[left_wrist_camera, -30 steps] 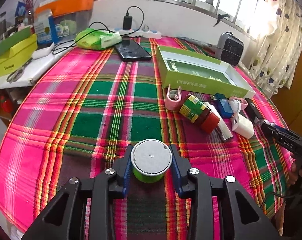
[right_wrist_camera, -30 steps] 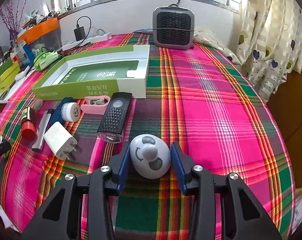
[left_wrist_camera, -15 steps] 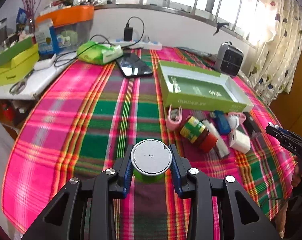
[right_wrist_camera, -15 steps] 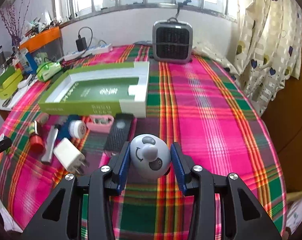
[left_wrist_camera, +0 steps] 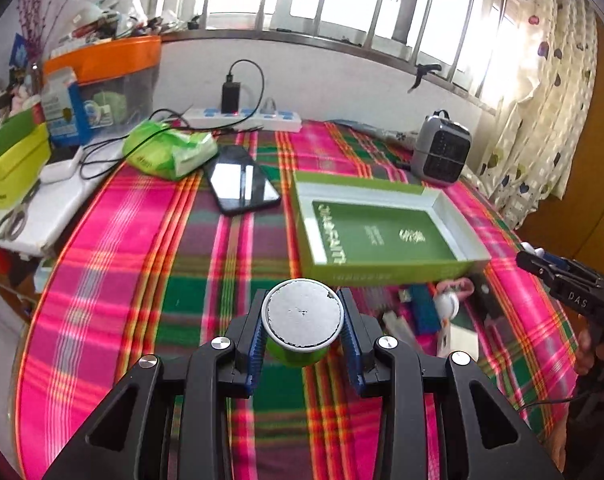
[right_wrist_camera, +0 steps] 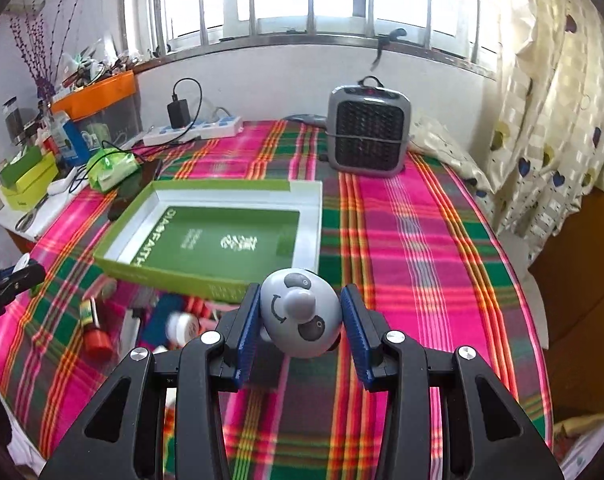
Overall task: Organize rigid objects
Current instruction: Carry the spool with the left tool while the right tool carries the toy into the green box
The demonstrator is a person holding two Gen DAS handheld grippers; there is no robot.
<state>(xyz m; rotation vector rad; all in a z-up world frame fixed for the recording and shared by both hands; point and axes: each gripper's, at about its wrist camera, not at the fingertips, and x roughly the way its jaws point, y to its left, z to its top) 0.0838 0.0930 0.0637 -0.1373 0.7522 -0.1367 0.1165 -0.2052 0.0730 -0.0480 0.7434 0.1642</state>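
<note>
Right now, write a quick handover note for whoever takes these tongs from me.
Left tongs: shut on the green tin, held above the cloth.
Right tongs: shut on the panda toy, also lifted.
Green box: open in the middle of the table, nothing in it.
Done: two items picked up.
Left: place both, probably in the box, then collect the red-capped bottle, the white charger and the other small items in front of it.
</note>
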